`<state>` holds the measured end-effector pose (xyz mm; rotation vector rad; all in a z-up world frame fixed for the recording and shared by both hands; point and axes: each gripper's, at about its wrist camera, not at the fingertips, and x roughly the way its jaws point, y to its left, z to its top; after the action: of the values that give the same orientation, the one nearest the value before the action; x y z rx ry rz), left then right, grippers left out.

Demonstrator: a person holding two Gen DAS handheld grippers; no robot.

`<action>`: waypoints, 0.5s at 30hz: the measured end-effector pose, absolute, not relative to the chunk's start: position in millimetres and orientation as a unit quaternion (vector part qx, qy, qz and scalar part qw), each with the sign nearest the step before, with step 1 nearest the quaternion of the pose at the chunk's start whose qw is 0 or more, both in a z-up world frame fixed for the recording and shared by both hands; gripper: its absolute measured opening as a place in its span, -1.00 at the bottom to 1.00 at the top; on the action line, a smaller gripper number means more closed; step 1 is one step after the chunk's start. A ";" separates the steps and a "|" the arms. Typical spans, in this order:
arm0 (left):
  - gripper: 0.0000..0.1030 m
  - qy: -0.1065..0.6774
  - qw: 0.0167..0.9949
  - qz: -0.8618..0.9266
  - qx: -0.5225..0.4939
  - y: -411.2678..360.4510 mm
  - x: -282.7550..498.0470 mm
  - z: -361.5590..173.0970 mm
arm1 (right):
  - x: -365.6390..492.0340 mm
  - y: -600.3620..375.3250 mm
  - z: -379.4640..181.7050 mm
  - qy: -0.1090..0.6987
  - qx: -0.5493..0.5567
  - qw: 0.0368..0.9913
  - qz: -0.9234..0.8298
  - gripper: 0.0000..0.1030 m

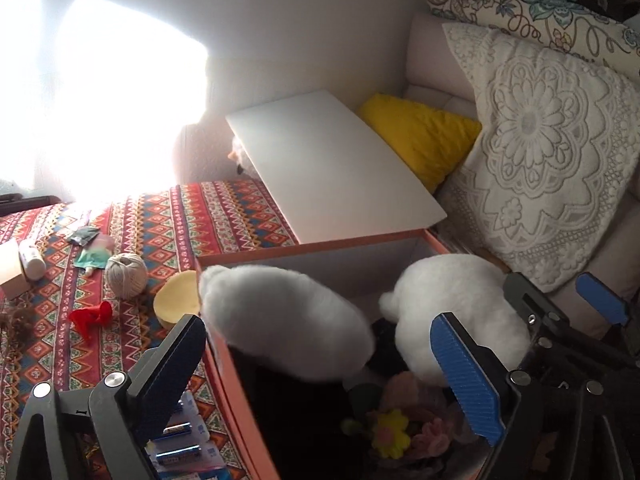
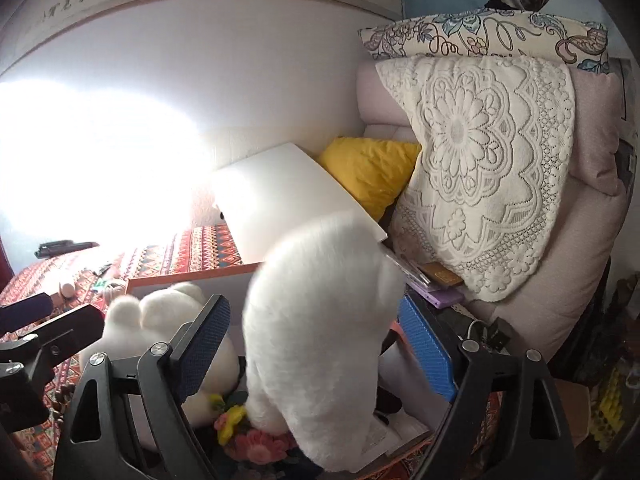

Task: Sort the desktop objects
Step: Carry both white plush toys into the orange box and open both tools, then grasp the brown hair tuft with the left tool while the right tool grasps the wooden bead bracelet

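- Here, a fluffy white plush toy [image 2: 320, 344] sinks into the orange storage box [image 1: 224, 364], between both grippers' released, spread fingers [image 2: 428, 344].
- Soft, light, squashy: best pinched across its body.

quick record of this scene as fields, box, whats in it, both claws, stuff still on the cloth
box: orange storage box, open, white lid propped up behind it
contents: white plush toy with big floppy parts, artificial flowers at the bottom
left claw: open over the box, pads clear of the plush
right claw: open, plush between its pads
on patterned cloth: ball of twine, red bow, yellow round piece, white bottle, pack of batteries
beside the box: yellow cushion, lace pillow
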<state>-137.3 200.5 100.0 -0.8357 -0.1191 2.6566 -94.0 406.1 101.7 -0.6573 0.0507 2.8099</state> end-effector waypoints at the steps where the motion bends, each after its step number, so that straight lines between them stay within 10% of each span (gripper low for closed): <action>1: 0.86 -0.048 0.173 0.938 -0.298 195.1 -137.8 98.6 | -92.6 404.6 103.4 0.021 -0.221 0.126 0.967 0.73; 15: 0.90 -0.066 0.083 0.933 -0.343 88.2 -126.7 53.5 | -105.3 347.0 113.5 0.043 -0.222 0.073 0.971 0.74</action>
<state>-126.7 88.2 53.5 -1.0233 -0.1972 2.7871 -105.3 347.0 113.5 -0.6671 0.1284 2.9184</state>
